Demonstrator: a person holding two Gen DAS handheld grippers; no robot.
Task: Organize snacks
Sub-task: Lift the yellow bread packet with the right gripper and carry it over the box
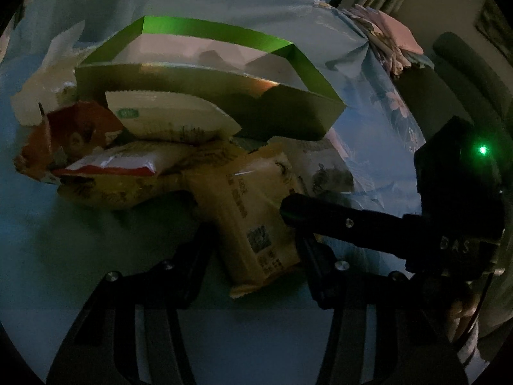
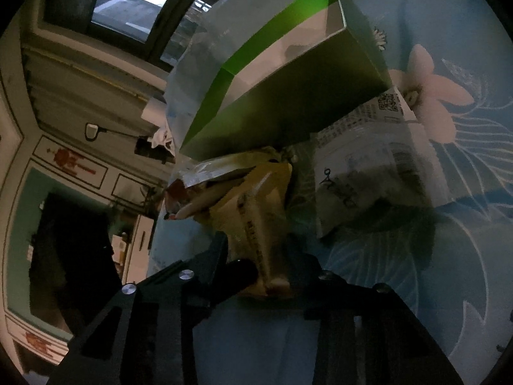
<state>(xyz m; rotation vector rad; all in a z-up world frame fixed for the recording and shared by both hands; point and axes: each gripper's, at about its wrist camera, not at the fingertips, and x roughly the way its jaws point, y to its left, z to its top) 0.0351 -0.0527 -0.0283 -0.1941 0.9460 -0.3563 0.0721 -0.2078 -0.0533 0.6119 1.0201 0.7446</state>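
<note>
A green open box (image 1: pixel 179 96) with a pale inside stands on the blue floral cloth (image 1: pixel 384 102). In front of it lies a pile of snack packets: a white one (image 1: pixel 166 122), a red one (image 1: pixel 73 134), a red-and-white one (image 1: pixel 115 163) and a tan one (image 1: pixel 247 215). My left gripper (image 1: pixel 253 243) has its fingers on either side of the tan packet. My right gripper (image 2: pixel 259 256) is shut on the same tan packet (image 2: pixel 256 224); one of its fingers (image 1: pixel 336 221) reaches in from the right in the left wrist view. The box (image 2: pixel 288 96) stands just beyond it.
A white packet with black print and a QR code (image 2: pixel 375 160) lies right of the tan one. Folded papers (image 1: pixel 384 41) sit at the cloth's far right edge. A window (image 2: pixel 128 6) and a dark doorway (image 2: pixel 70 256) are at the left.
</note>
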